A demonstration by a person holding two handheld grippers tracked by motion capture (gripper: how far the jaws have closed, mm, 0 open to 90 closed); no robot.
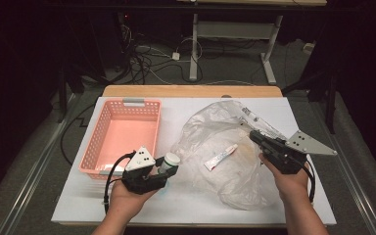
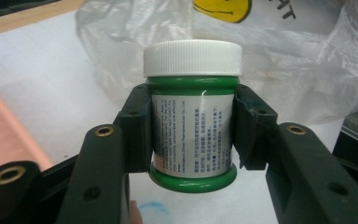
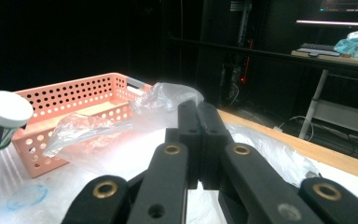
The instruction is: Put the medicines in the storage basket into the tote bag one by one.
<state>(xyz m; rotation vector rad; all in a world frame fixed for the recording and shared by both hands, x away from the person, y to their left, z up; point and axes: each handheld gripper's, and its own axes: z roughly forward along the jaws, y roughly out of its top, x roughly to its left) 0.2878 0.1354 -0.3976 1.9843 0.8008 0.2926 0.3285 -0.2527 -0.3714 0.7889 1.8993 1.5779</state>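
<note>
Two grippers are in my hands. My left gripper (image 2: 192, 135) clamps a green jar (image 2: 192, 121) with a white lid, upright, just beside the pink basket (image 1: 108, 122) near the table's front edge. My right gripper (image 3: 198, 144) has its jaws pressed together, pinching the clear plastic bag (image 1: 210, 127), where a small tube (image 1: 221, 157) lies.
</note>
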